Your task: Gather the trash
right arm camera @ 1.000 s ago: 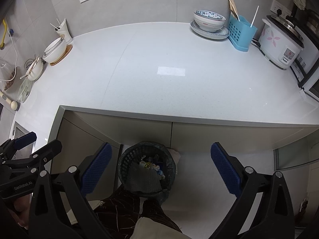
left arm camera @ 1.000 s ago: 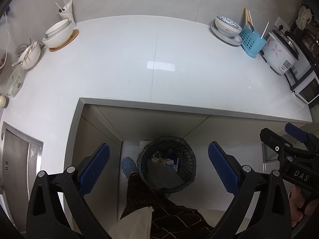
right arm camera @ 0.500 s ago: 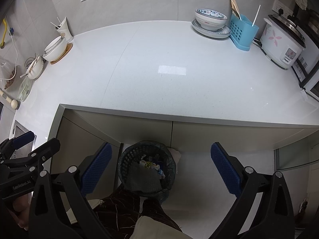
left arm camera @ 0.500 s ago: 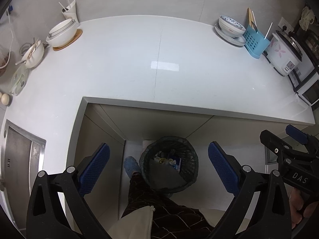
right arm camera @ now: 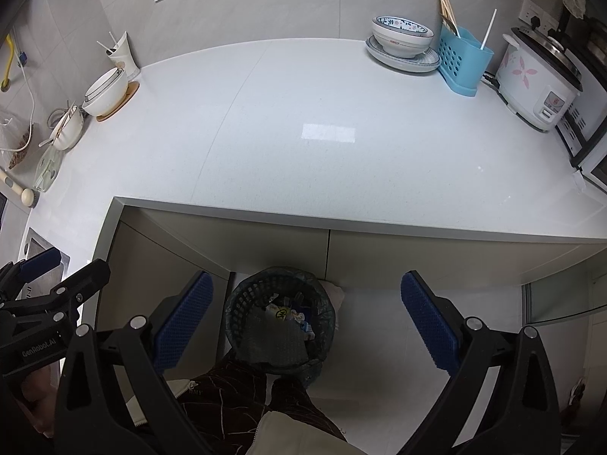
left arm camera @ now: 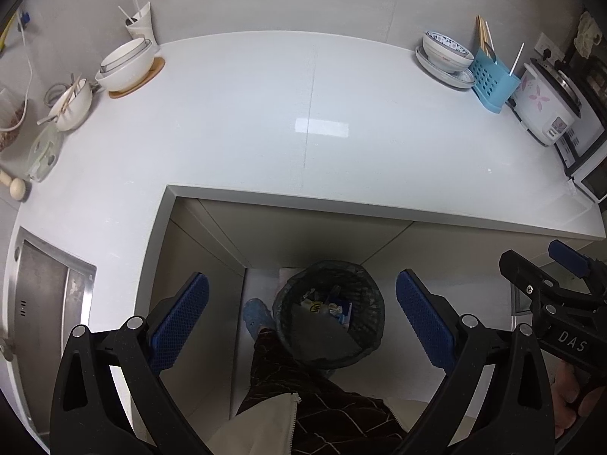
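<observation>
A dark mesh waste bin (left arm camera: pixel 329 313) (right arm camera: pixel 280 320) lined with a bag stands on the floor under the counter edge, with several wrappers and scraps (left arm camera: pixel 326 307) (right arm camera: pixel 288 314) inside. My left gripper (left arm camera: pixel 301 320) hangs open high above the bin, nothing between its blue pads. My right gripper (right arm camera: pixel 306 326) is open too and holds nothing; the bin lies toward its left finger. Each gripper shows at the side of the other's view. The white L-shaped counter (left arm camera: pixel 265 113) (right arm camera: pixel 322 132) carries no loose trash that I can see.
Bowls on a wooden mat (left arm camera: pixel 127 66), a paper cup with straws (left arm camera: pixel 140 26) and a sink (left arm camera: pixel 41 295) lie left. Stacked dishes (right arm camera: pixel 402 41), a blue utensil holder (right arm camera: pixel 464 60), a rice cooker (right arm camera: pixel 538 79) and a microwave stand right. A person's legs and blue shoe (left arm camera: pixel 256 314) are beside the bin.
Both views have shifted slightly: the counter items have slid a little within the frames. Both grippers stay open and empty above the bin.
</observation>
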